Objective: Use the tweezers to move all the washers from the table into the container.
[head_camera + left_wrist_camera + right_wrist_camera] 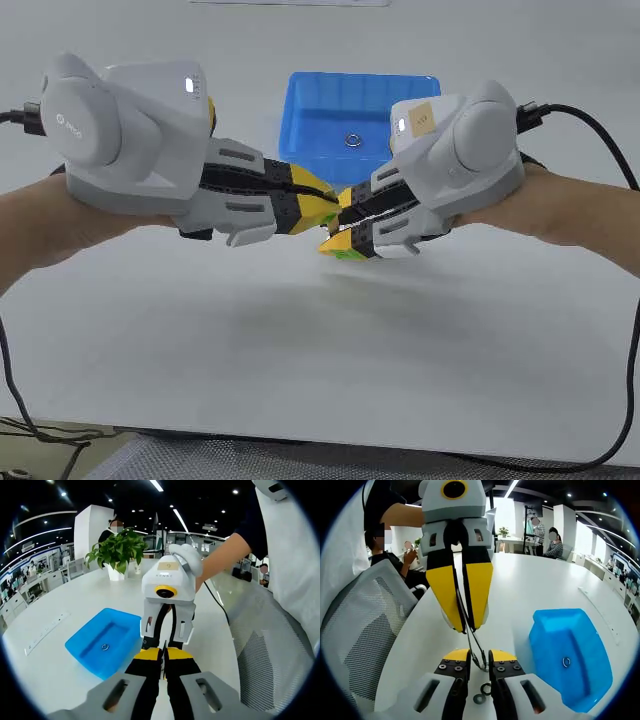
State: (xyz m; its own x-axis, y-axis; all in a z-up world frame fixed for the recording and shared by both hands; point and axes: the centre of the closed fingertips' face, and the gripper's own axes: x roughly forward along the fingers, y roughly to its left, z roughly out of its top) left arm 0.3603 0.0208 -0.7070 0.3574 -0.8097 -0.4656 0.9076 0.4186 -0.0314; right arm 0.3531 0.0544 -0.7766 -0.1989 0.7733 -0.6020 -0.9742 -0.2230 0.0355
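Observation:
My left gripper (325, 200) and right gripper (340, 220) meet tip to tip above the white table, in front of the blue container (310, 100). One washer (353, 140) lies inside that container. The left gripper (466, 627) is shut on thin metal tweezers (474, 640), whose points reach down between the slightly parted jaws of my right gripper (480, 656). Two washers (485, 687) (479, 698) lie on the table just under the right jaws. In the left gripper view my left gripper (163, 652) has its yellow tips pressed together, and the container (85, 640) lies to the left.
A mesh office chair (365, 630) stands beside the table. A black cable (620, 160) trails from the right gripper. A potted plant (117, 550) stands far back on the table. The table's front edge (320, 440) is near me. People sit in the background.

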